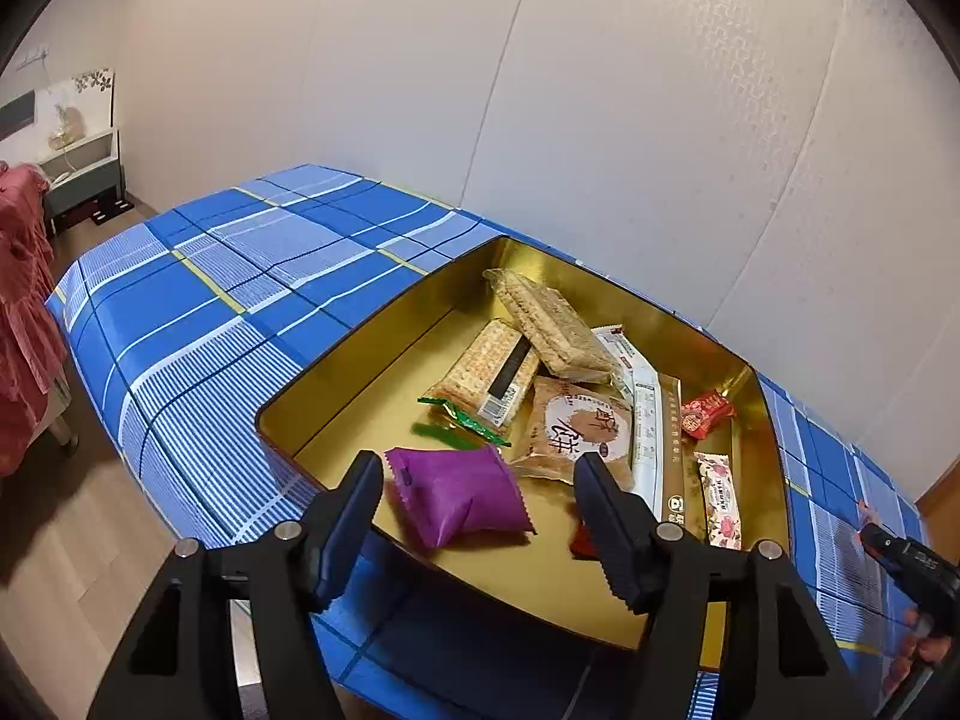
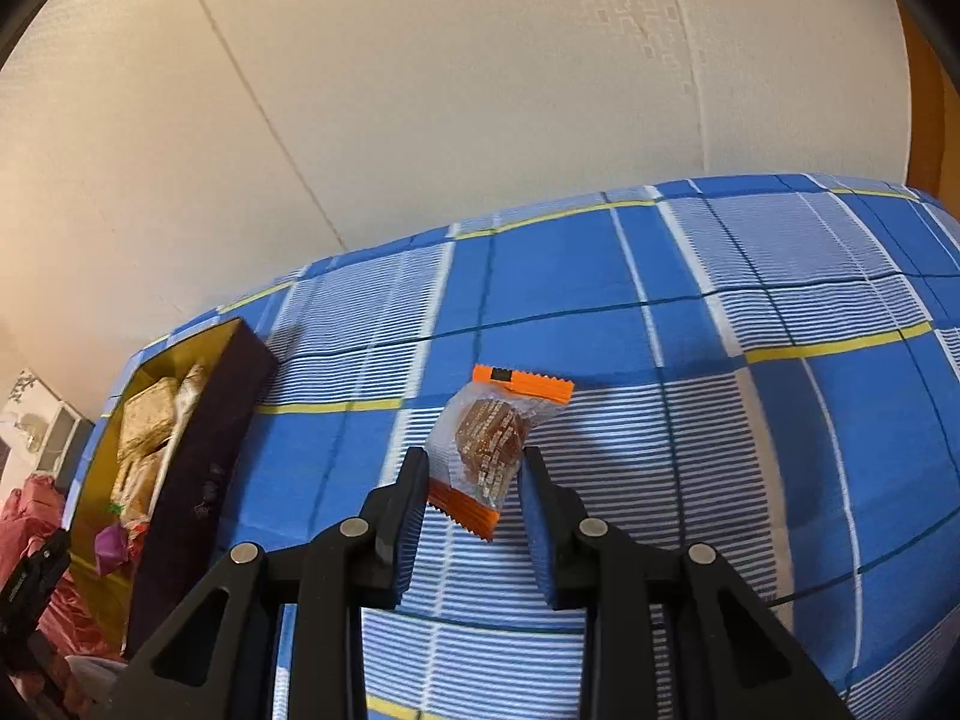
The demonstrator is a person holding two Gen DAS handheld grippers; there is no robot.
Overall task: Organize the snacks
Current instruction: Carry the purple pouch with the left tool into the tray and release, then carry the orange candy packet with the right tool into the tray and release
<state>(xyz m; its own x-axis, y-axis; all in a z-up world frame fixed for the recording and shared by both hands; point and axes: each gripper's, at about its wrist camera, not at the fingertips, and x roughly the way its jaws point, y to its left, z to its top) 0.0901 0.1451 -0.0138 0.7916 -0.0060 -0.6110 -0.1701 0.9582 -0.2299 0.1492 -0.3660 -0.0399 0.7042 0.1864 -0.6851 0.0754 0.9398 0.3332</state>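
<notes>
Pinching a clear cellophane snack packet with orange crimped ends (image 2: 492, 450), the right gripper (image 2: 474, 459) is sitting in the lower centre of the right wrist view, its jaws narrow and both pads pressing on the packet's lower half. The packet's long axis is running from the lower centre up toward the upper right of that frame, tilted across the line of the fingers, with the brown bar inside showing between the pads. From this tool the open gold-lined rectangular box with dark outer walls (image 2: 204, 420) is lying toward the left edge of the frame, well apart, so the coming move is, by my judgement, a carry leftward over the near wall.

Going over to the left wrist view, the left gripper (image 1: 477, 474) is standing wide and empty at the lower centre, a puffy purple foil pouch (image 1: 456, 495) lying loose on the box floor between its black fingers (image 1: 360, 492), touching neither pad. Beyond it, toward the frame's centre and right, cracker packs, a round biscuit pack, a green-ended wrapper, a small red sweet and a long floral stick are lying jumbled in the box. This hand is the nearer one to the box.

Underneath everything a blue plaid cloth (image 2: 750, 300) is covering the surface, backing onto a pale textured wall (image 1: 600, 90); pale wood flooring (image 1: 72, 540) and a small bedside unit are showing at the left.
</notes>
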